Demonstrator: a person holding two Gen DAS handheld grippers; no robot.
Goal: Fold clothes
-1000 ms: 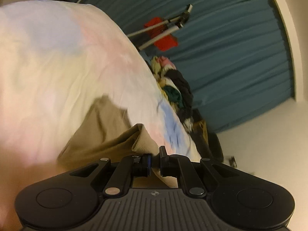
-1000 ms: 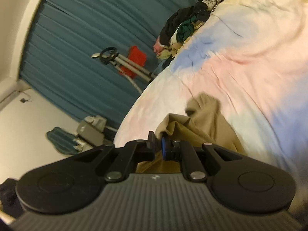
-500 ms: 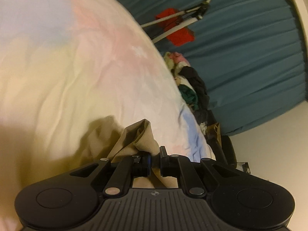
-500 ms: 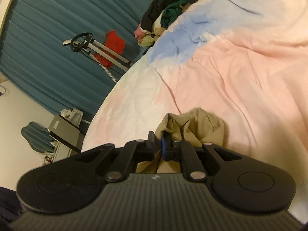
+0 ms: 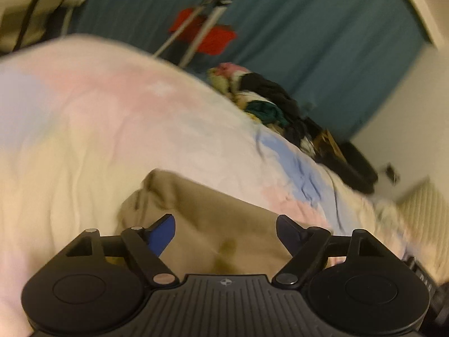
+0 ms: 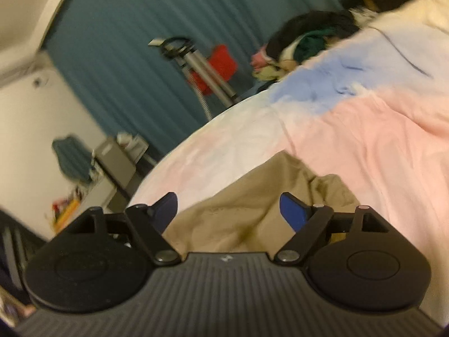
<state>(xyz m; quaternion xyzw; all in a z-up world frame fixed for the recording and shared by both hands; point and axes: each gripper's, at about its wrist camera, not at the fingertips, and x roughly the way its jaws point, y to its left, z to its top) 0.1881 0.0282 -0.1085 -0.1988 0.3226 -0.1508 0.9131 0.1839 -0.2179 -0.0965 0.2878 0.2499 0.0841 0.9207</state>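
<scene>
On the bed, both tongs hang spread over the tan garment, gripping nothing.

Seen from the left wrist, the left tongs [image 5: 226,226] stand wide apart — the tan garment [image 5: 213,210] lies on the pastel bedspread [image 5: 84,118] directly at twelve o'clock, filling the gap between the blue pads and bunching toward ten o'clock. From the right wrist, the right tongs [image 6: 228,207] are likewise splayed, the same cloth [image 6: 252,196] running from six up to about one o'clock, creased near its far end. Neither arm looks clearly nearer; its long axis I cannot tell under the blur. A clothes pile [image 5: 266,104] sits well apart at the bed's far edge, beside the teal curtain [image 5: 322,28].
</scene>
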